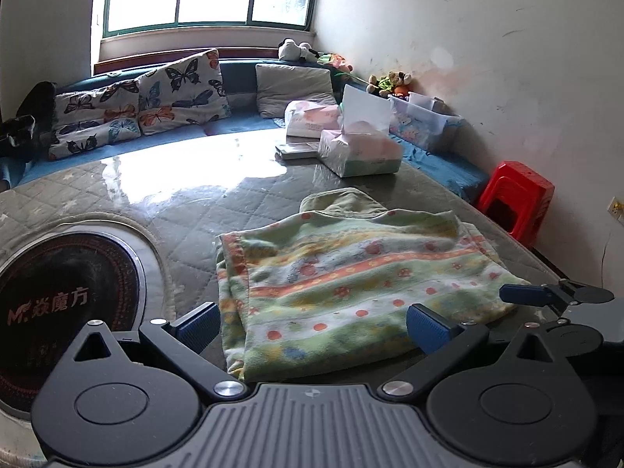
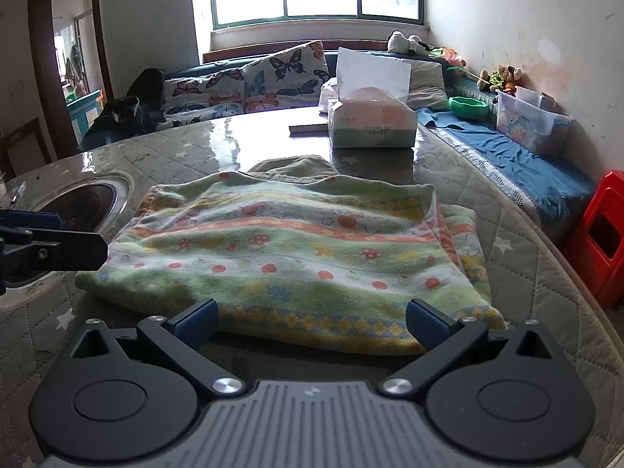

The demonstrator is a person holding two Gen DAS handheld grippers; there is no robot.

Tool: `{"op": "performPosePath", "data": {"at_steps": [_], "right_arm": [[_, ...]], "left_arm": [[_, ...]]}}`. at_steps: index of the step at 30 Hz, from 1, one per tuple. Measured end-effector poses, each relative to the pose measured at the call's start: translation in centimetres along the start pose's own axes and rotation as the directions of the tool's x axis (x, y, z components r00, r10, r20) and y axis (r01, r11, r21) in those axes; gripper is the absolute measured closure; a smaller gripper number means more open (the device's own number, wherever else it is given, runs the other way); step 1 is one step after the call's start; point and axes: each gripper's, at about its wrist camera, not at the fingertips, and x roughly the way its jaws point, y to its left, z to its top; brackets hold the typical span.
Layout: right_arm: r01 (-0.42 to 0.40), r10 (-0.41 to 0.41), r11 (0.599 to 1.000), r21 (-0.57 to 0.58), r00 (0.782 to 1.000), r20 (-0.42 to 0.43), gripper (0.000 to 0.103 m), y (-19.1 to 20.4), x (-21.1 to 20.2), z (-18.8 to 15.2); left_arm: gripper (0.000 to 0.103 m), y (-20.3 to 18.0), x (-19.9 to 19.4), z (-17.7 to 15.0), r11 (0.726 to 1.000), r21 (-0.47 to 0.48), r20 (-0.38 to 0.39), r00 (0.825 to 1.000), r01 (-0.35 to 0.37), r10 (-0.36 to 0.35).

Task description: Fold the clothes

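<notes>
While the striped towel [image 2: 280, 249] lies already doubled on the counter [image 1: 187, 210] just ahead of both spread, empty jaws, the left gripper [image 1: 310, 329] and right gripper [image 2: 312, 321] suit either another fold or a finished one.

Tissue box [image 2: 372, 123] on table [image 2: 249, 132]; red stool [image 2: 602, 240].

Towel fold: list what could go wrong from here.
1. Both claws, left and right, are open at the near edge of the towel; a pinch might catch only the top layer, so the fold slips apart.
2. A long sweep forward could knock the tissue box behind it.
3. The cooktop recess sits close on the left; cloth could drag in.
</notes>
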Motion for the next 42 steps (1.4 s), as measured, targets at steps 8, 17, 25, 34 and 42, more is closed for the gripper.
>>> {"op": "performPosePath", "data": {"at_steps": [8,17,25,34,42], "right_arm": [[0.015,-0.015,1.0,0.026,1.0,0.006,0.0,0.3,-0.7,-0.3],[0.053,-0.054,0.997,0.05,0.998,0.029,0.0,0.4,-1.6,-0.7],[0.07,-0.072,0.996,0.051,0.997,0.03,0.0,0.5,-2.4,-1.4],[0.071,-0.072,0.997,0.038,0.997,0.029,0.0,1.1,-3.1,-2.2],[0.078,-0.079,0.995,0.058,0.997,0.022,0.0,1.1,-3.4,-2.9]], "left_arm": [[0.0,-0.5,-0.8,-0.3,1.0,0.009,0.019,1.0,0.015,-0.015],[0.0,-1.0,-1.2,-0.9,1.0,0.019,-0.002,1.0,0.018,-0.018],[0.0,-1.6,-1.4,-1.5,0.999,0.034,-0.029,0.999,0.018,-0.017],[0.0,-1.9,-1.6,-2.2,0.999,0.035,-0.053,0.999,0.011,-0.01],[0.0,-2.0,-1.6,-2.8,0.999,0.032,-0.074,0.997,0.01,-0.007]]}}
